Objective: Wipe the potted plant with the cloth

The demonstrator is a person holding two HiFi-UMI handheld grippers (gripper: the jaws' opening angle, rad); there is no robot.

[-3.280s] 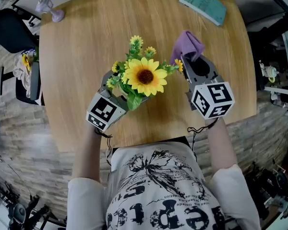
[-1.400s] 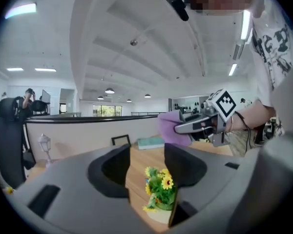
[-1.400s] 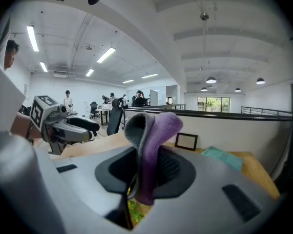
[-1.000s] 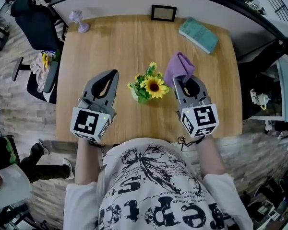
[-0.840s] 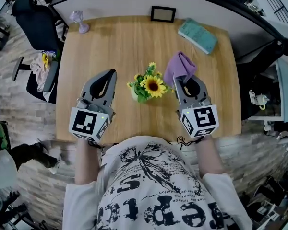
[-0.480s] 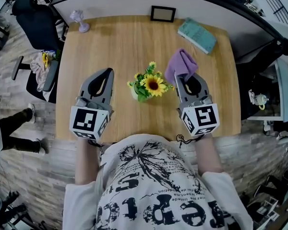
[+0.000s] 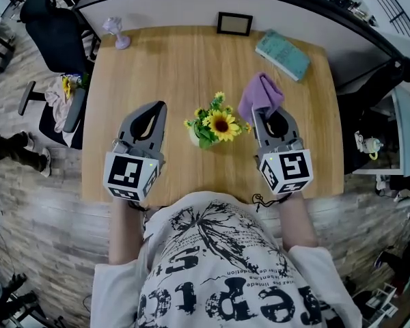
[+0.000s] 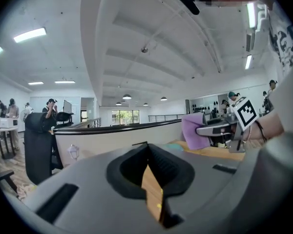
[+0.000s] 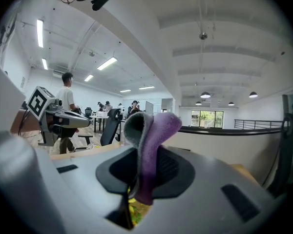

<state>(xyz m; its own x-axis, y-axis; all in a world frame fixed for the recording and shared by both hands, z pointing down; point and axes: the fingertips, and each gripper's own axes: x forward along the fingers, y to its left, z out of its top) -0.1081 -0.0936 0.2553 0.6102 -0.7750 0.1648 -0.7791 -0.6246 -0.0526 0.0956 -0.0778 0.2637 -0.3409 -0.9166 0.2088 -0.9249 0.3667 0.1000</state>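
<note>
Plant [image 7: 215,123]: standing mid-table [image 7: 178,60], between the grippers, touching neither.
Left gripper [image 7: 161,106]: hovering left, jaws together, empty.
Right gripper [image 7: 259,112]: pinching cloth [image 7: 261,96] just right of flowers.
Far edge: frame [image 7: 234,23], book [image 7: 282,45] lying clear.

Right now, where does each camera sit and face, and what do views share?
Head view: on the head, looking steeply down at table, plant, left gripper and right gripper; forearms, shirt show.
Left gripper view: on the left gripper, facing along its shut, empty jaws; right gripper shows at right.
Right gripper view: on the right gripper, facing along jaws shut on the cloth; left gripper at left.
Shared: the cloth, in all three.
</note>
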